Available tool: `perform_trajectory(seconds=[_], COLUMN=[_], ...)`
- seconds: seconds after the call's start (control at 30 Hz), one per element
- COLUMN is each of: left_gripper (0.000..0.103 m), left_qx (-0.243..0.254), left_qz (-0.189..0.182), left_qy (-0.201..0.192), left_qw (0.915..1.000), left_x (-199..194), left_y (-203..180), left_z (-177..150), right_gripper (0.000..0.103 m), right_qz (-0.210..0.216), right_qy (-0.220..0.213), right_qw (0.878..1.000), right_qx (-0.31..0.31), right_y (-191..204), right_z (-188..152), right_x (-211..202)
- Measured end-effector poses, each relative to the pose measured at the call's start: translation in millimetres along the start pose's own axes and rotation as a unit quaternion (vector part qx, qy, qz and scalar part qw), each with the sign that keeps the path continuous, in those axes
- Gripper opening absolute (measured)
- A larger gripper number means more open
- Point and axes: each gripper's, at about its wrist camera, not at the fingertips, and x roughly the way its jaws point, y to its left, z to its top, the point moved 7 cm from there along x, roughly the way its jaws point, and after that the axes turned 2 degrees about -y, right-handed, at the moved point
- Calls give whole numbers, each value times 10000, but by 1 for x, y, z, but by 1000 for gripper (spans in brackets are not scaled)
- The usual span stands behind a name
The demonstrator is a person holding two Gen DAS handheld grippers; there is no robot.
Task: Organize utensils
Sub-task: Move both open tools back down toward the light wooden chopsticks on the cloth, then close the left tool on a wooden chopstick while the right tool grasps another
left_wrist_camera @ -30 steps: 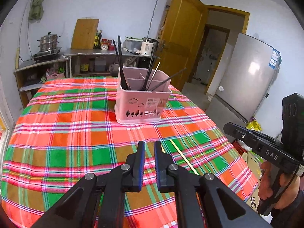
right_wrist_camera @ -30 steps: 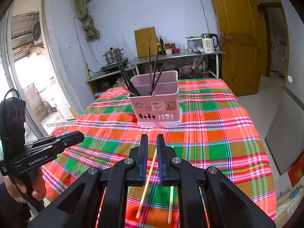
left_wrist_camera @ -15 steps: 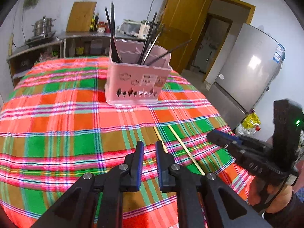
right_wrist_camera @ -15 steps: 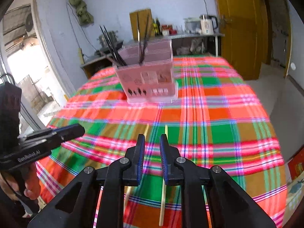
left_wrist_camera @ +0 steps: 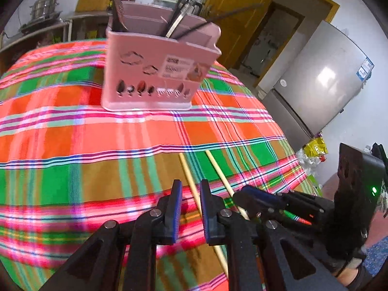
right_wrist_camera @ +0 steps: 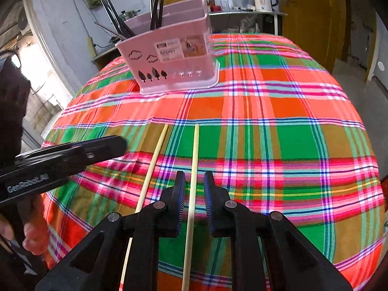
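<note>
A: Where are the chopsticks?

B: Two pale ones lie side by side, apart, on the plaid worktop (right_wrist_camera: pixel 278 111). In the right wrist view the left chopstick (right_wrist_camera: pixel 155 160) runs toward 12 o'clock just outside the right tool (right_wrist_camera: pixel 194 198); the right chopstick (right_wrist_camera: pixel 192 169) passes between its fingers.

A: Is that tool clamped on it?

B: No. Its blue pads stand apart with a gap either side of the stick.

A: And the left tool (left_wrist_camera: pixel 190 206)?

B: Also apart, low over the worktop, with one chopstick (left_wrist_camera: pixel 189 177) running between its fingers. The right tool sits at its 3 o'clock.

A: The holder?

B: The pink caddy (right_wrist_camera: pixel 174 55) stands at 12 o'clock, well beyond the sticks, dark utensils (right_wrist_camera: pixel 156 2) upright inside.
</note>
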Motion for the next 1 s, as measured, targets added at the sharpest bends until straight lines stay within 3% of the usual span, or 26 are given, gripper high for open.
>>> perform_trajectory(seconds=[0.27, 0.47, 0.8, 1.0], left_gripper=[14, 10, 6, 6], left_qx=[-15, 477, 190, 47], left_qz=[235, 605, 1031, 937], left_qy=[261, 281, 174, 207], left_qw=[9994, 9966, 9943, 9954], left_x=[31, 33, -12, -24], left_y=[-3, -8, 50, 64], left_z=[-7, -10, -29, -25], right_gripper=[9, 7, 7, 13], right_qz=[-43, -48, -80, -103], right_qy=[65, 63, 111, 98], right_qw=[9998, 9995, 9992, 9996], right_qx=[204, 316, 365, 264], right_y=[-12, -14, -10, -5], right_z=[-8, -10, -18, -9], right_x=[0, -2, -8, -6])
